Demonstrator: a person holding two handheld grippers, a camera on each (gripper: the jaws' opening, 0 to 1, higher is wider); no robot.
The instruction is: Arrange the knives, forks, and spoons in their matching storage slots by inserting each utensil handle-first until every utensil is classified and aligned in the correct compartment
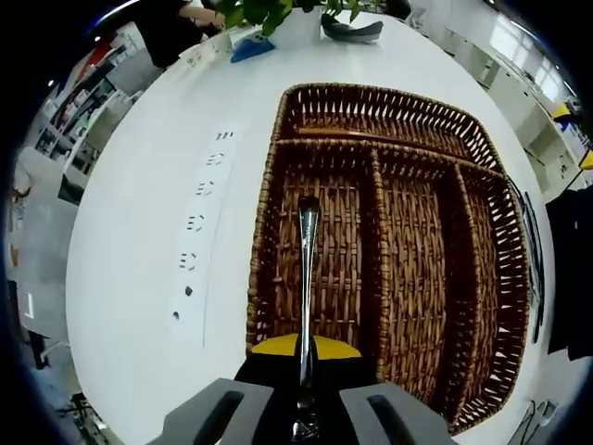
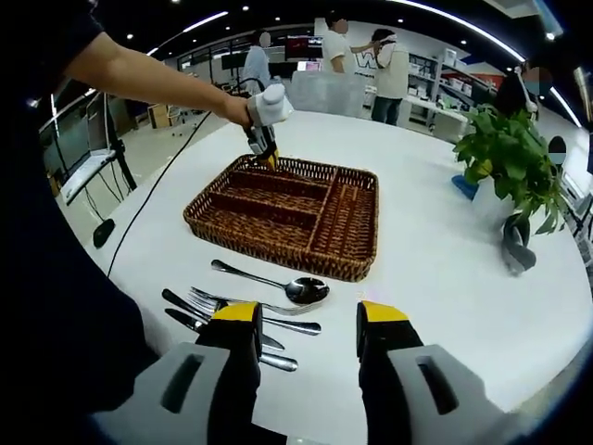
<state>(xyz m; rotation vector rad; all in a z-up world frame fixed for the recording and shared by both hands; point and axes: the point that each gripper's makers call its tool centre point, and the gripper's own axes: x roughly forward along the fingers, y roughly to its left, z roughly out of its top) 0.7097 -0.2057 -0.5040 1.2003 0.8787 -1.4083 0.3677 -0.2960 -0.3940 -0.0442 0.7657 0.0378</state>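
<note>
1. Presently, a steel utensil [image 1: 308, 278] is held between the jaws of the left gripper [image 1: 306, 408], its handle pointing toward 12 o'clock over the leftmost long compartment of the wicker tray [image 1: 262, 222]; whether it is a knife, fork or spoon cannot be told, since the working end is hidden by the jaws.
2. The jaws of the right gripper [image 2: 306, 320] are seen spread apart and empty, hovering over the white counter [image 2: 445, 250].
3. A spoon [image 2: 278, 283], a fork [image 2: 250, 304] and knives [image 2: 213, 320] are found lying close together on the counter, at 6 o'clock from the tray.
4. Each piece is judged stiff, light and slippery, being polished metal; a grip across the neck, just beside the working end, is advised so the handle stays free for insertion.
5. Lying flat, thin handles are likely awkward to lift from the counter.
</note>
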